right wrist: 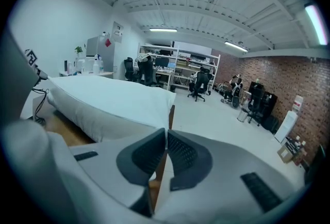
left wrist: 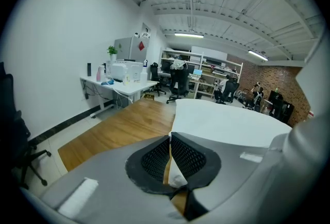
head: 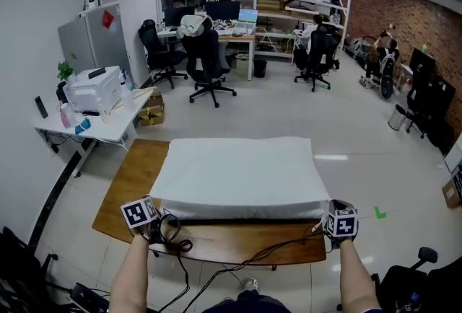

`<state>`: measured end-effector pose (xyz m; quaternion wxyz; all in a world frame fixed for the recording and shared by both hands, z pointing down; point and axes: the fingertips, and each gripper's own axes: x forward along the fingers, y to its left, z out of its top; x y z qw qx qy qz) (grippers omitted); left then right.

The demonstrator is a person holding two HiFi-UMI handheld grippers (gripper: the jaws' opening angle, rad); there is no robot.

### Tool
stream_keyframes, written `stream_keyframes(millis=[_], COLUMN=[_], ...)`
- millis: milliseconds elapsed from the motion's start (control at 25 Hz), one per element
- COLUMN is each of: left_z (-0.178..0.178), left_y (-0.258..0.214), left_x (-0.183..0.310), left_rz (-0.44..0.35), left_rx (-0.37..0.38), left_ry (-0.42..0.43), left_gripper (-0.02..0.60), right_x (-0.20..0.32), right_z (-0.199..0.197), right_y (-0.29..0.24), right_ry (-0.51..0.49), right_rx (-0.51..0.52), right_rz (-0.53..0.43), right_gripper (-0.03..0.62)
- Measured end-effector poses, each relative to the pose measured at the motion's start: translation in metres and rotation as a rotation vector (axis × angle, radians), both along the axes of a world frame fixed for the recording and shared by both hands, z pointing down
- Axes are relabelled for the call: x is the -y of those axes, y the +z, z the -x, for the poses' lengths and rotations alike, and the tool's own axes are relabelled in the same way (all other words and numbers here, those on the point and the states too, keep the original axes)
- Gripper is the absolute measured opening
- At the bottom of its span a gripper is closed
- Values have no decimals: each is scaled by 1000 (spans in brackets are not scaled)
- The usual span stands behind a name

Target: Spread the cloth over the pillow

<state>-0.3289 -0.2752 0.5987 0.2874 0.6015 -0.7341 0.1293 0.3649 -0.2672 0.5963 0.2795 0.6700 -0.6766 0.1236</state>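
A white cloth (head: 242, 171) lies spread across the pillow on the wooden table (head: 137, 174), and the pillow's bulk shows only as a raised white shape (right wrist: 103, 104). My left gripper (head: 148, 221) is at the near left corner. In the left gripper view its jaws (left wrist: 169, 138) are shut on a white corner of the cloth (left wrist: 174, 175). My right gripper (head: 336, 225) is at the near right corner. There its jaws (right wrist: 166, 132) are shut, with a thin white edge of cloth pinched between the pads.
Black cables (head: 180, 239) trail over the table's near edge. A white desk with a printer (head: 94, 99) stands at the left. Office chairs (head: 209, 63) and shelves are far back, and a black chair (head: 419, 283) sits at my lower right.
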Motion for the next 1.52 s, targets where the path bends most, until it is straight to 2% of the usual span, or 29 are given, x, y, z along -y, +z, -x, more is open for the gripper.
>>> stream_keyframes(millis=[560, 840, 880, 1080, 1320, 1480, 1520], left_z=[-7, -10, -11, -43, -112, -157, -167], left_y=[29, 47, 48, 21, -24, -54, -62], left_x=[-23, -40, -44, -42, -32, -31, -32], left_rz=[90, 115, 110, 19, -98, -152, -167], left_rx=[41, -15, -22, -30, -6, -44, -51], left_ry=[-9, 17, 18, 91, 238, 338, 361], left_gripper=[20, 51, 55, 55, 55, 55, 55], right_x=[-20, -28, -31, -39, -42, -46, -47], right_z=[0, 1, 3, 32, 87, 124, 133], right_y=[34, 34, 34, 9, -23, -46, -53], right_ry=[53, 94, 98, 52, -48, -113, -130], right_rx=[47, 66, 73, 82, 127, 183, 197], right_rz=[74, 60, 56, -27, -100, -136, -148], right_gripper=[32, 57, 83, 84, 83, 77, 57])
